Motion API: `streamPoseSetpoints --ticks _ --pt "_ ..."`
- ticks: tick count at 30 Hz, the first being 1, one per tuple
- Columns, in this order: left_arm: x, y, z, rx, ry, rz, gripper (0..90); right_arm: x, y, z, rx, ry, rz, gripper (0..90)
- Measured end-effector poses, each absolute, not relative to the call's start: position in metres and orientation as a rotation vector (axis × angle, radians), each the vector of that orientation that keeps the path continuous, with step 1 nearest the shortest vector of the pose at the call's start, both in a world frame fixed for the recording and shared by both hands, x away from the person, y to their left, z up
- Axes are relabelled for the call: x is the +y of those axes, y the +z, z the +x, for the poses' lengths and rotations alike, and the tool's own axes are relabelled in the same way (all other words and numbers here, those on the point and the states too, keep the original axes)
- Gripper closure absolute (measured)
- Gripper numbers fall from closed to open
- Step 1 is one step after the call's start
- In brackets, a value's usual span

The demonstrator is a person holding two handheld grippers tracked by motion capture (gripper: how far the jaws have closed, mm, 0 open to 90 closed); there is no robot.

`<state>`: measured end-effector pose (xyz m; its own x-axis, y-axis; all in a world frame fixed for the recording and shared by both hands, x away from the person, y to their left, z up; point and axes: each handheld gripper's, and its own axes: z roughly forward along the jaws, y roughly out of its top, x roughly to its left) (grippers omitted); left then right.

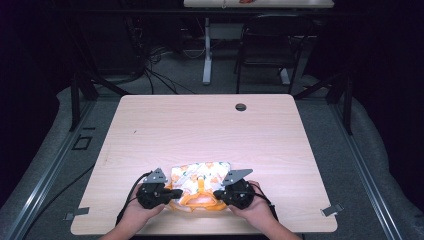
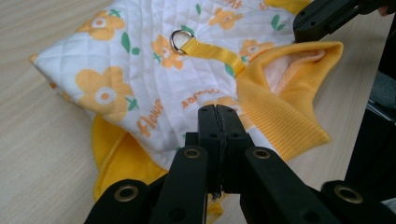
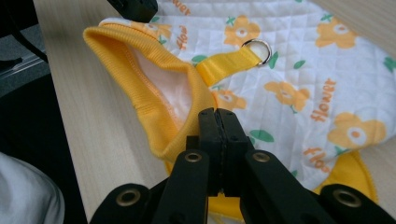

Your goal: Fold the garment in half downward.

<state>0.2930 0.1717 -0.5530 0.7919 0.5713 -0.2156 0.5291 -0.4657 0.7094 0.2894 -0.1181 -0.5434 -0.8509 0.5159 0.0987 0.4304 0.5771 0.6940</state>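
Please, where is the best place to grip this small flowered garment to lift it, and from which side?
Probably the yellow ribbed collar of the quilted garment: it stands open at the person's edge of the table, offering a thick raised rim. Come from that near side, one gripper at each end. The left gripper and right gripper appear shut on cloth there already.

High cam overhead; tool cams close, share garment (image 2: 154, 70).

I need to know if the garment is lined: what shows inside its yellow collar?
Inside the collar a pale, fleecy lining shows. Deeper in, the quilted floral top covers the interior, so nothing more can be seen.
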Motion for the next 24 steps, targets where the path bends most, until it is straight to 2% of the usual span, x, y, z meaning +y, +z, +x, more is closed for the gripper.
streamPoseSetpoints --ticks 9,24 --pt "0.173 -0.572 0.290 0.830 0.060 2.185 90.0 -0.120 -0.565 0.281 2.711 1.112 0.835 90.0" --pt "0.172 -0.573 0.296 0.817 0.100 2.194 90.0 -0.119 -0.569 0.285 2.708 1.115 0.856 90.0"
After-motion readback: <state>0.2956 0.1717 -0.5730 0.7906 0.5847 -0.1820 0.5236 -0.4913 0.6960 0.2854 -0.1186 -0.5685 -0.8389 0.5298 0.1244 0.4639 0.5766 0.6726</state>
